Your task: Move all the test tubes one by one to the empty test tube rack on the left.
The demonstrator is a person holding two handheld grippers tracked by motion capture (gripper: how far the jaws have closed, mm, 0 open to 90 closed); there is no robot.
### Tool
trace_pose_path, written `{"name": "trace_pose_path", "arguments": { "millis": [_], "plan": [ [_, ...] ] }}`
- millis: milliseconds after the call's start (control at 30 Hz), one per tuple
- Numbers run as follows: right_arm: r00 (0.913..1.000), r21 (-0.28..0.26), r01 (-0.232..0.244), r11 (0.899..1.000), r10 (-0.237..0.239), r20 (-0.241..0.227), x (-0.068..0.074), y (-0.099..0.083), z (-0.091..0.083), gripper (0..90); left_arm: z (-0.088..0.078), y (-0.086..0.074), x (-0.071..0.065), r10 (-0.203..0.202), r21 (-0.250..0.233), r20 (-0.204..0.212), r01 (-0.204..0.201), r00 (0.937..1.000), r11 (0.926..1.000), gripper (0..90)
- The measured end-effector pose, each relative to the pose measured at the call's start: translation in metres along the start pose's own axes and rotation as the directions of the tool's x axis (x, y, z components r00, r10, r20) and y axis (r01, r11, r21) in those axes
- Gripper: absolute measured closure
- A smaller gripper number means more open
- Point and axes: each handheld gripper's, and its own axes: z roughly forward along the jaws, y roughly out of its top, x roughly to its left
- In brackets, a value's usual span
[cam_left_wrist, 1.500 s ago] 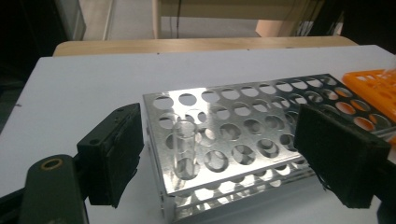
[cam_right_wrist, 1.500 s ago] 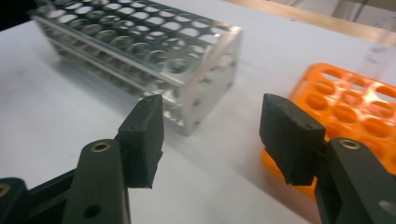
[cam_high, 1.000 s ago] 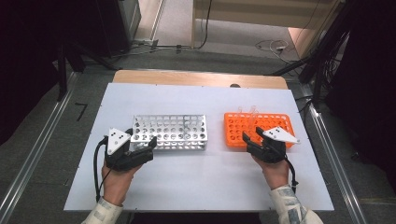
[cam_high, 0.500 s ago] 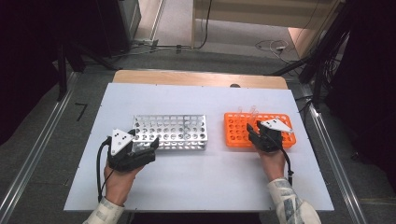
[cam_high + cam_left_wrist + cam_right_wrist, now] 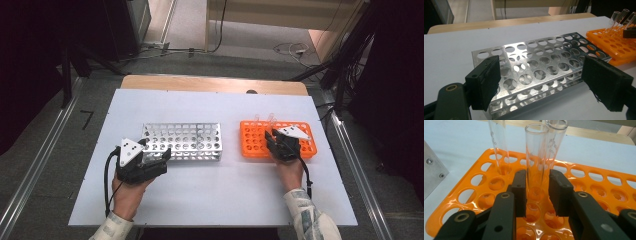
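An orange tube rack (image 5: 252,142) sits at the table's right, with three clear glass test tubes (image 5: 272,118) upright in its far rows. My right gripper (image 5: 273,136) reaches over this rack. Its jaws have just been closing, and its pads now touch both sides of the nearest test tube (image 5: 536,157), which stands in its hole in the orange rack (image 5: 599,185). A silver metal rack (image 5: 190,140) with empty holes lies left of centre. My left gripper (image 5: 158,151) stands open at its near left corner, the metal rack (image 5: 536,55) between its wide jaws.
The white tabletop (image 5: 215,190) has free room in front of both racks and behind them. A wooden strip (image 5: 210,84) runs along the far edge. Metal rails (image 5: 355,165) flank the table, and cables lie on the floor beyond.
My right gripper has moved forward over the orange rack and its jaws have closed around a test tube. The left gripper and the metal rack have stayed where they were.
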Motion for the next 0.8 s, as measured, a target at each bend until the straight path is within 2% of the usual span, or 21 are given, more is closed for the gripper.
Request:
{"name": "trace_pose_path", "arguments": {
  "millis": [200,400,500,800],
  "plan": [
    [1.0,0.005,-0.004,1.0,0.004,0.0,0.001,0.0,0.001,72.5,0.0,0.0,-0.001,0.002,0.001,0.002,-0.002,1.0,1.0,15.8],
    [1.0,-0.005,0.006,1.0,-0.006,0.001,0.001,0.0,-0.001,73.2,0.0,-0.001,0.0,0.002,0.002,0.003,-0.002,1.0,1.0,15.8],
    [1.0,-0.021,-0.006,1.0,0.006,0.003,0.0,0.003,-0.005,73.6,0.0,0.0,0.0,0.001,-0.001,0.004,-0.001,1.0,1.0,15.8],
    [0.9999,-0.096,-0.003,0.995,0.002,-0.01,0.001,0.016,-0.027,73.8,-0.001,-0.001,0.0,0.003,0.0,0.004,-0.003,1.0,1.0,15.8]
  ]
}}
